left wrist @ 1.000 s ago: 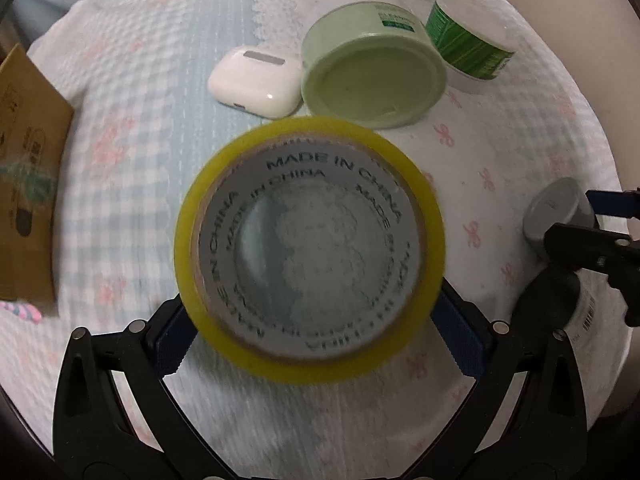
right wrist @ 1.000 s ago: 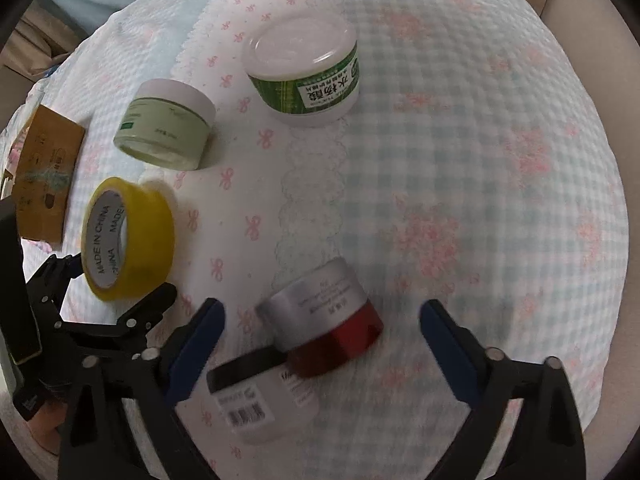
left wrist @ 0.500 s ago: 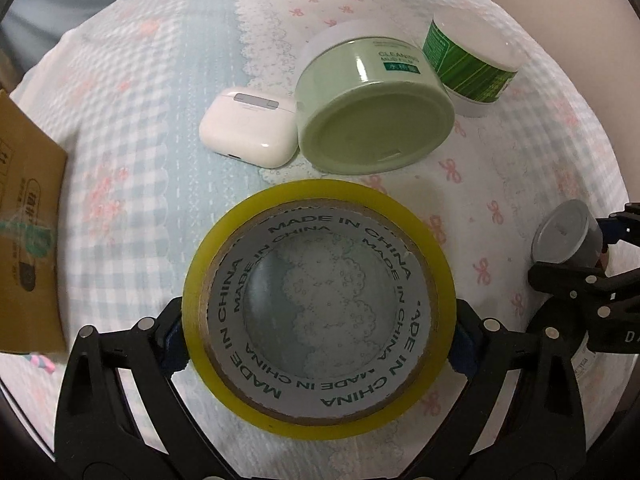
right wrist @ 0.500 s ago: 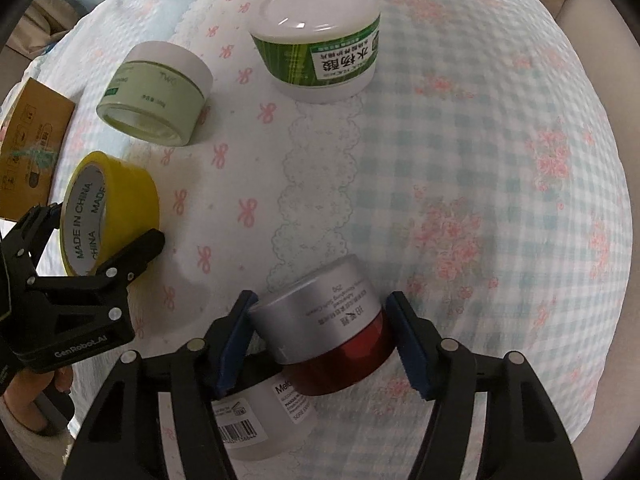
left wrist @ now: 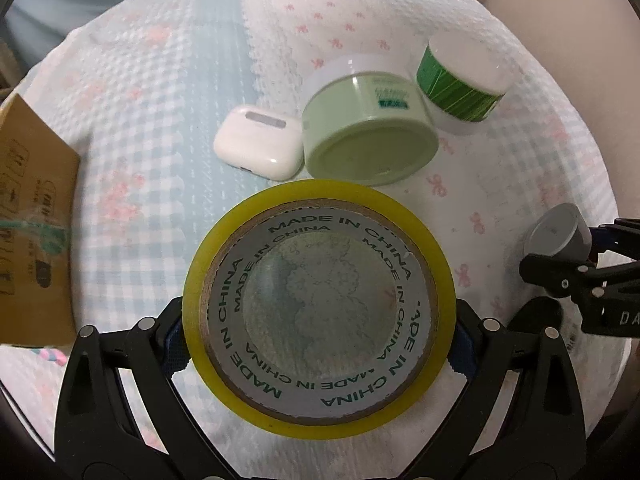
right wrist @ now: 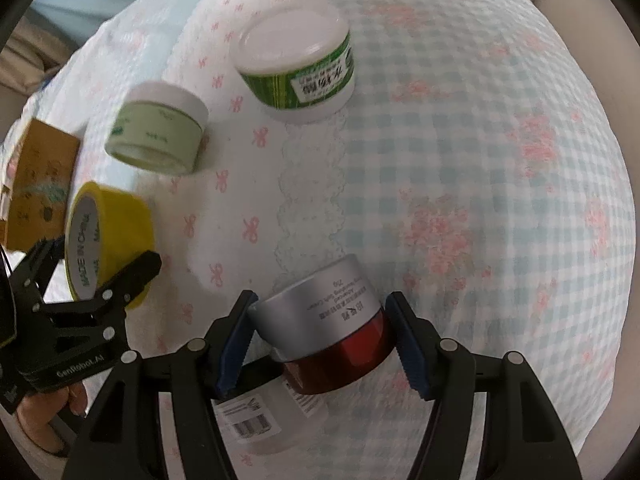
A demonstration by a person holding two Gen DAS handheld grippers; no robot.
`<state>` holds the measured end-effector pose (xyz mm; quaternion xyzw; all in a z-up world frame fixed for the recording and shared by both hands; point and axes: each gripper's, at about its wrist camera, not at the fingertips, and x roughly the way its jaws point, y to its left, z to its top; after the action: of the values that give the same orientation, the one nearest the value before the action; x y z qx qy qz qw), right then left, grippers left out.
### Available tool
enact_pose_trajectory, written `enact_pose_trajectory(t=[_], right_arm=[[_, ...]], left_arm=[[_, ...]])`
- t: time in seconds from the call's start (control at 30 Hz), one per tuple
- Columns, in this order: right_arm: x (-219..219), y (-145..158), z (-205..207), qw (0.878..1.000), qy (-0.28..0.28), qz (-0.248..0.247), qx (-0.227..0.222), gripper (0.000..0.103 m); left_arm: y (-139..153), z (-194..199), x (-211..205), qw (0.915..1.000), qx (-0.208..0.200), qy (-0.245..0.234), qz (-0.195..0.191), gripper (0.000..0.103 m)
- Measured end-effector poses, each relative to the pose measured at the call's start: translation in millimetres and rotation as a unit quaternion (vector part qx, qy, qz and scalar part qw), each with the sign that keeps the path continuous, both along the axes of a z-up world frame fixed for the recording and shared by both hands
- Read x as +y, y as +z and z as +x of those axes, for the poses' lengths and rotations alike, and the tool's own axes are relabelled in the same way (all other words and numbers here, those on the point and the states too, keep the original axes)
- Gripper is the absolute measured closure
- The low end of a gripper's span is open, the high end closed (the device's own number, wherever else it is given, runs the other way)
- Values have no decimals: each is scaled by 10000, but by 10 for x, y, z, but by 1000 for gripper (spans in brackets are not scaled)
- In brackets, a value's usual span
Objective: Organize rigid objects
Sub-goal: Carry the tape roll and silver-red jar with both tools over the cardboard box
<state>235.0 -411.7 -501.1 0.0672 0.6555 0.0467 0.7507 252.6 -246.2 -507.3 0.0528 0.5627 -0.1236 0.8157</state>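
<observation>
Now closed on the red jar (right wrist: 332, 344), right gripper (right wrist: 324, 340) lifts next; left gripper (left wrist: 320, 336) pinches the tape roll (left wrist: 320, 308).

Four jars are present: one pale green jar (right wrist: 158, 128), one green-striped jar (right wrist: 298, 76), one red jar with a silver lid (right wrist: 328, 340), and one clear jar with a barcode label (right wrist: 268, 424). Also counted: one roll of yellow tape (left wrist: 320, 308), one white earbud case (left wrist: 258, 142), one cardboard box (left wrist: 34, 220). Two grippers: left gripper (left wrist: 320, 336) and right gripper (right wrist: 320, 340).
</observation>
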Motion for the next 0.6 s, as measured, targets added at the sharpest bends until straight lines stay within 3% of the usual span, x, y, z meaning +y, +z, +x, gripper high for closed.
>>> enact_pose_trajectory(t=[0.27, 0.4, 0.6], right_arm=[[-242, 537, -45, 9992, -191, 145, -305, 42], [-268, 1025, -153, 9973, -351, 288, -572, 42], [104, 1796, -373, 9935, -375, 441, -983, 42]], left_arm=[[557, -82, 136, 9994, -278, 158, -109, 6], [991, -174, 242, 9980, -471, 341, -234, 6], [1756, -418, 436, 9950, -688, 565, -440, 6]])
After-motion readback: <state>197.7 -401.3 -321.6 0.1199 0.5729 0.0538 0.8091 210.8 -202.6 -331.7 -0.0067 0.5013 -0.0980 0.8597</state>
